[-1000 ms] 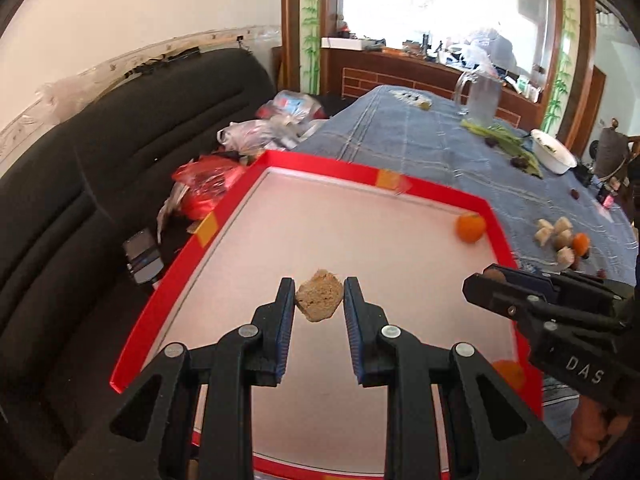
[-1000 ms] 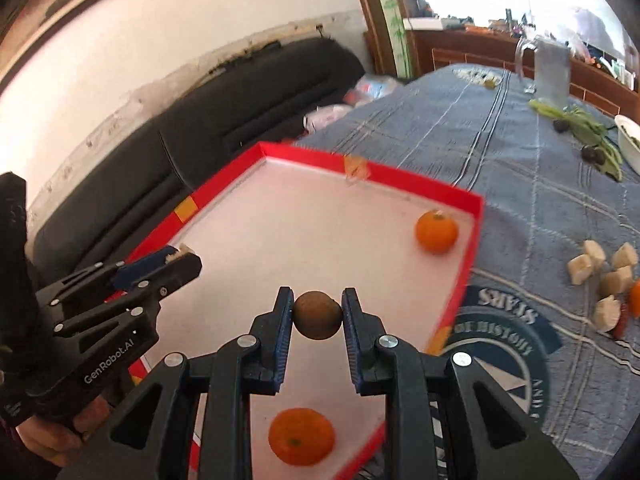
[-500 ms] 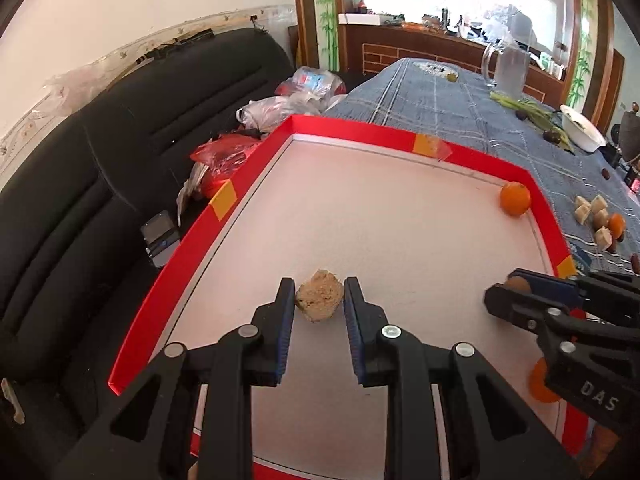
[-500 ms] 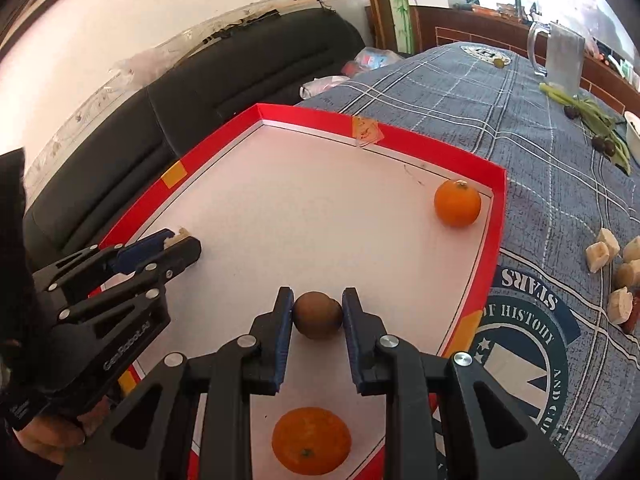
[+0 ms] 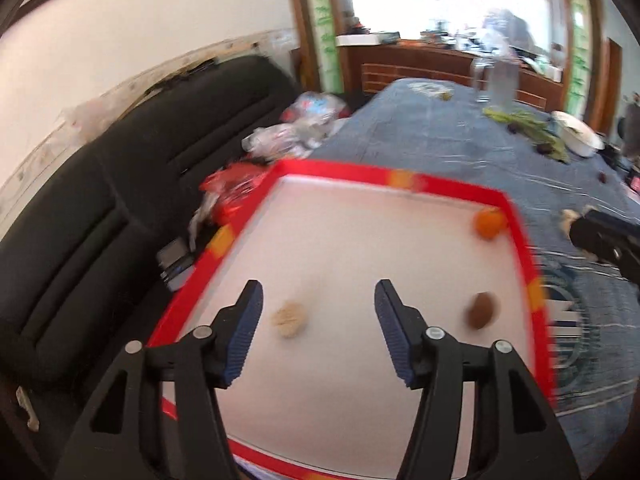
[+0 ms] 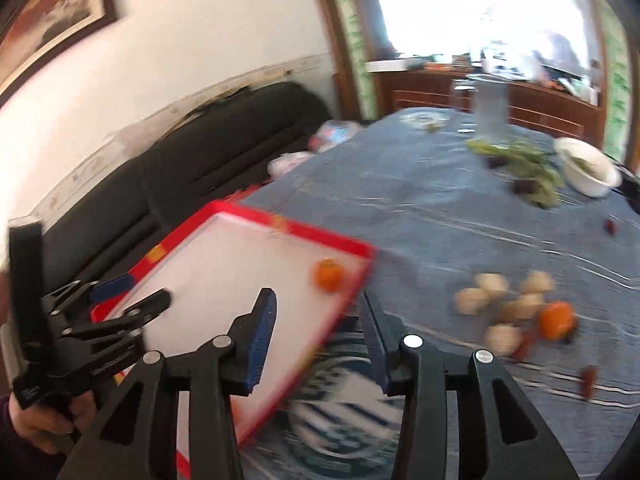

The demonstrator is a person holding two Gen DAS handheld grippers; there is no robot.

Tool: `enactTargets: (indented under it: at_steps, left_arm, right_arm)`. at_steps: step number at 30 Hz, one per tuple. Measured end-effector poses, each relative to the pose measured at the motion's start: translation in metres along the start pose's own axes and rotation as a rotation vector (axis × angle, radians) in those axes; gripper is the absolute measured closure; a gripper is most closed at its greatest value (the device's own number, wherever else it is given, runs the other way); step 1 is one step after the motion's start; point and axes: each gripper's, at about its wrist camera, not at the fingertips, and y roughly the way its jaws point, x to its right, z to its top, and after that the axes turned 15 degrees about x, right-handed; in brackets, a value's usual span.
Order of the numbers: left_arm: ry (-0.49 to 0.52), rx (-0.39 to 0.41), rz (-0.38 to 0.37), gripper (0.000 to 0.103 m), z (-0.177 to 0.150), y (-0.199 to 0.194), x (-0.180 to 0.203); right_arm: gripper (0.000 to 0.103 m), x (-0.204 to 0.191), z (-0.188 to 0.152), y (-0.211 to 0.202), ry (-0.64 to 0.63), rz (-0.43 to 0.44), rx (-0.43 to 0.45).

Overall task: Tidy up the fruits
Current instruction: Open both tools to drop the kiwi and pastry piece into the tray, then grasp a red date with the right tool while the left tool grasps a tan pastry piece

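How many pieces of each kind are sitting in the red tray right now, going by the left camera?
Orange fruit: 1, in the far right corner of the red tray
Brown round fruit: 1, near the right rim
Tan lumpy piece: 1, lying free between the open left gripper fingers
Total: 3

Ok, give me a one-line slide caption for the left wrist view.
Open left gripper above the red-rimmed tray, with a tan chunk, brown fruit and orange lying inside.
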Motion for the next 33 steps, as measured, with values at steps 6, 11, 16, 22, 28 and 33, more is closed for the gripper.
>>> enactTargets:
  at_steps: [6, 11, 16, 22, 28, 33]
  left_arm:
    - [0.097, 0.047, -0.171, 0.036, 0.019, -0.024, 0.074]
    - [0.155, 0.041, -0.288, 0.036, 0.021, -0.029, 0.130]
    - [0.199, 0.005, -0.335, 0.036, 0.019, -0.019, 0.172]
    - [0.232, -0.018, -0.338, 0.036, 0.022, -0.006, 0.214]
    - [0.264, -0.071, -0.305, 0.036, 0.021, 0.011, 0.236]
    - [0.299, -0.078, -0.290, 0.036, 0.025, 0.010, 0.248]
  right_arm:
    - [0.061, 0.086, 0.006, -0.043, 0.138, -0.103, 0.017]
    - [0.060, 0.141, -0.004, -0.061, 0.177, -0.170, -0.056]
    - [0.060, 0.162, -0.013, -0.062, 0.111, -0.194, -0.098]
    - [0.060, 0.198, -0.023, -0.067, 0.248, -0.210, -0.091]
    - [0.060, 0.236, -0.022, -0.076, 0.455, -0.245, -0.090]
    - [0.060, 0.236, -0.025, -0.076, 0.501, -0.189, -0.088]
